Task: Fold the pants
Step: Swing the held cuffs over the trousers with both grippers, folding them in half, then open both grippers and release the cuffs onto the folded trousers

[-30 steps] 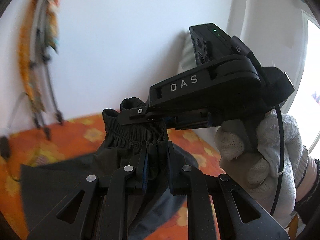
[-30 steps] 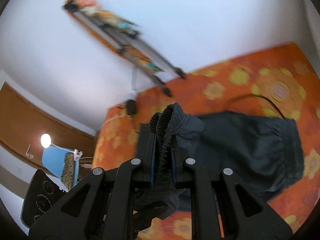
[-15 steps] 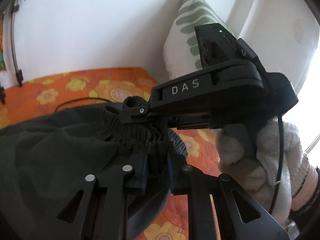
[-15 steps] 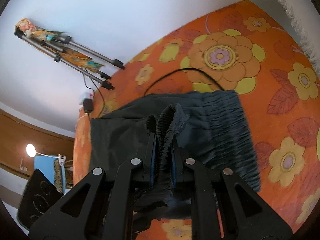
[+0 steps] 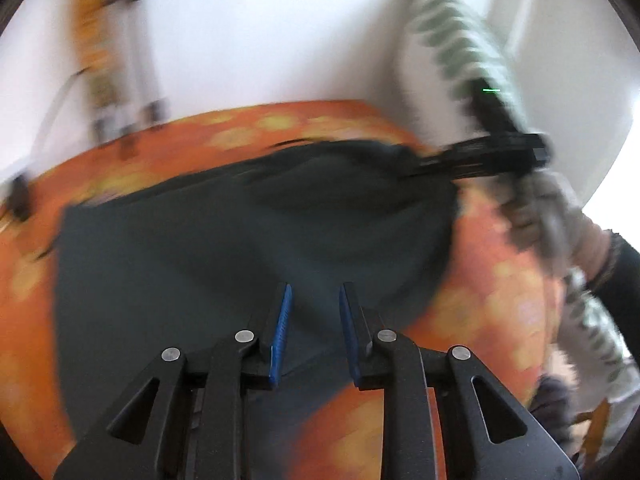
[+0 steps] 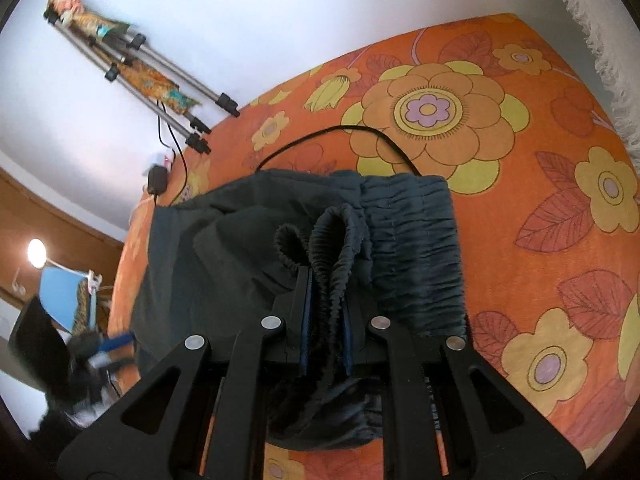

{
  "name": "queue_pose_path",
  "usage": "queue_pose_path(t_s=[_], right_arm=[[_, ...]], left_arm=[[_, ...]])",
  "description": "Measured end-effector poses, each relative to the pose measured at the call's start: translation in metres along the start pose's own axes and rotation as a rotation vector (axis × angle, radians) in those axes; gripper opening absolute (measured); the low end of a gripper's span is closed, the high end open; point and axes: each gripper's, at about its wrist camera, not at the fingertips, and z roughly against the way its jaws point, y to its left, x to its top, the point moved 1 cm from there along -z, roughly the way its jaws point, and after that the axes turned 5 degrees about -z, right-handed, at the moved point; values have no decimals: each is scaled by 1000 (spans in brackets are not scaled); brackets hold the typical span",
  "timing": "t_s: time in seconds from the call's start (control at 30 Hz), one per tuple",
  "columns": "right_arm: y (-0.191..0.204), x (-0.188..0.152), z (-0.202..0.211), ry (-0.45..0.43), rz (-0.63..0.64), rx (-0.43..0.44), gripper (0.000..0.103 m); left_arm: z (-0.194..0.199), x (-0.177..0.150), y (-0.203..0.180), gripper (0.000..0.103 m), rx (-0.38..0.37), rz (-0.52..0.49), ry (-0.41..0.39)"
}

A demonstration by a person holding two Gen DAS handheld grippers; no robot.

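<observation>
1. Left gripper [image 5: 313, 312]: jaws spread, nothing btwn, above the dark pants [image 5: 224, 248].
2. Right gripper [image 6: 325, 280]: pinching gathered waistband [image 6: 320, 240].
3. Pants lie on the orange floral cover [image 6: 540, 184].

A: Where can your left tongs [image 5: 312, 312] pass?
B: Bare bedspread [image 6: 540, 208] lies right of the pants [image 6: 416, 240].
A: What blocks you?
B: A cable [image 6: 340, 136] just behind them, a tripod [image 6: 160, 76] at the wall, a pillow [image 5: 452, 40] far right.
</observation>
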Motion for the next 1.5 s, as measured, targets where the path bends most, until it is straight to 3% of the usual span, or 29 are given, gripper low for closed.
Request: queue_pose_path(t_s=[0.13, 0.2, 0.27, 0.33, 0.4, 0.5, 0.53, 0.57, 0.63, 0.7, 0.8, 0.87, 0.93, 1.0, 1.03, 1.07, 1.2, 1.27, 1.37, 1.5], right_arm=[[-1, 1, 2, 14, -7, -10, 23], [1, 3, 7, 19, 3, -24, 35], [3, 5, 13, 3, -11, -27, 54], [6, 8, 16, -4, -20, -39, 58], [15, 10, 12, 4, 9, -79, 58], [31, 10, -3, 30, 95, -205, 58], [36, 8, -7, 31, 117, -232, 54], [40, 7, -11, 34, 141, -263, 34], [51, 3, -17, 50, 194, -304, 19], [60, 1, -15, 27, 245, -347, 18], [68, 4, 6, -85, 301, -379, 17], [63, 9, 14, -114, 291, -366, 17], [51, 13, 13, -85, 262, -332, 19], [44, 13, 10, -71, 267, -403, 36], [42, 12, 10, -78, 267, -454, 52], [39, 10, 14, -96, 255, -486, 56], [35, 0, 43, -156, 175, -435, 56], [44, -12, 48, -160, 195, -427, 56], [70, -31, 42, -179, 319, -518, 56], [86, -42, 28, -175, 366, -546, 56]], left_arm=[[-5, -35, 53, 23, 94, 87, 79], [-5, -44, 65, 23, 110, 117, 84], [-4, -51, 72, 23, 116, 141, 81], [-2, -52, 73, 23, 115, 157, 81], [-3, -52, 71, 23, 122, 154, 89], [-1, -51, 66, 23, 126, 145, 94], [-1, -50, 65, 23, 128, 143, 91], [2, -50, 64, 23, 129, 142, 86], [5, -50, 63, 23, 131, 134, 81], [7, -50, 64, 23, 138, 131, 75], [13, -51, 68, 23, 142, 147, 63], [15, -52, 71, 23, 141, 159, 62], [17, -53, 74, 23, 148, 163, 64], [19, -53, 76, 23, 155, 168, 61], [21, -53, 77, 23, 153, 174, 59], [23, -52, 78, 23, 149, 178, 55], [34, -50, 84, 23, 146, 194, 38], [41, -48, 87, 23, 144, 201, 31], [49, -42, 91, 23, 168, 179, 26], [58, -30, 96, 23, 184, 147, 24]])
